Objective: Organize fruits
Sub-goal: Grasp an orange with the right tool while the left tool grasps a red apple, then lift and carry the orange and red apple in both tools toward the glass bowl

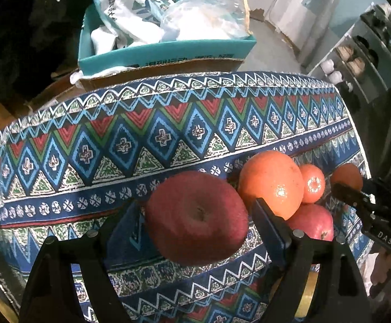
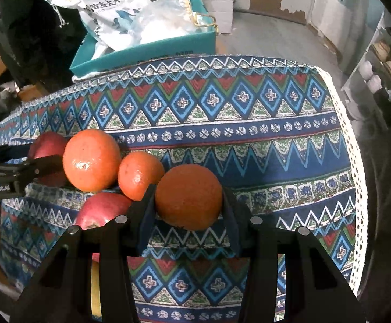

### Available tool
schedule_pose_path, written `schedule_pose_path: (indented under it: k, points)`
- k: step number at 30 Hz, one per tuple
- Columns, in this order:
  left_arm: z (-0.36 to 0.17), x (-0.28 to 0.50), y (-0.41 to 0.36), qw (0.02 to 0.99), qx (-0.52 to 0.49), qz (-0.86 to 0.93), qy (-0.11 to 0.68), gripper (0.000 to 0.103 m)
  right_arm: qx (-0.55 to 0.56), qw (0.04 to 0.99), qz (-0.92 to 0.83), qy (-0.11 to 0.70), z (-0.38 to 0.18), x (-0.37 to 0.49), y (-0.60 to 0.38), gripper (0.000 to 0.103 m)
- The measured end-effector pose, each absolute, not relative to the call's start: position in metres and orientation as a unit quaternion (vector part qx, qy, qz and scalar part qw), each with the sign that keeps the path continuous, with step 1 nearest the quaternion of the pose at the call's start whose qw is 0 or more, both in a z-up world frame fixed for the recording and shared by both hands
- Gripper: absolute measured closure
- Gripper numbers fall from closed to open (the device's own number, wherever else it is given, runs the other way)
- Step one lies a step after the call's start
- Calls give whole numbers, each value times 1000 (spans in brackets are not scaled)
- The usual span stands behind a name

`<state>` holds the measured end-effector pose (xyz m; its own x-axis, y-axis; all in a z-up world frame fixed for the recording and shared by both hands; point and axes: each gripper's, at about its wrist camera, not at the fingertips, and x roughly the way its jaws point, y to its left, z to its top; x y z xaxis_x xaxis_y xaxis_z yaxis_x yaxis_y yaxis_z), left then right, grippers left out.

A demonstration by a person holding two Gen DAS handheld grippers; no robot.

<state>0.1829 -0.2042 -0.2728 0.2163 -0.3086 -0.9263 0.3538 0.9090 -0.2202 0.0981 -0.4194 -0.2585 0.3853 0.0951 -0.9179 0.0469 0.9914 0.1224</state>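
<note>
The left gripper [image 1: 198, 212] has its jaws half open around the dark red apple [image 1: 196, 218]; the right gripper [image 2: 188, 202] clamps a round orange mandarin [image 2: 188, 196] over the patterned bench [image 2: 249, 134]. The apple could roll toward 3 o'clock into the fruit pile

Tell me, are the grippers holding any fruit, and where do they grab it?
The right gripper squeezes an orange by its two sides. The left gripper has a red apple between its fingers, but they aren't pressing it.
</note>
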Motion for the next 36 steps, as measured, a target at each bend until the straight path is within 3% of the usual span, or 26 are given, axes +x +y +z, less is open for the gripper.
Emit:
schedule_pose_path:
  k: [2, 18, 36]
  points:
    - [-278, 184, -201, 772, 10, -218, 596, 24, 64, 830, 16, 554, -258, 98, -418, 57]
    - [-270, 166, -203, 792, 40, -217, 569, 24, 57, 836, 25, 546, -250, 98, -408, 57]
    - [-200, 132, -180, 832, 64, -209, 510, 24, 34, 867, 44, 496, -198, 87, -382, 58]
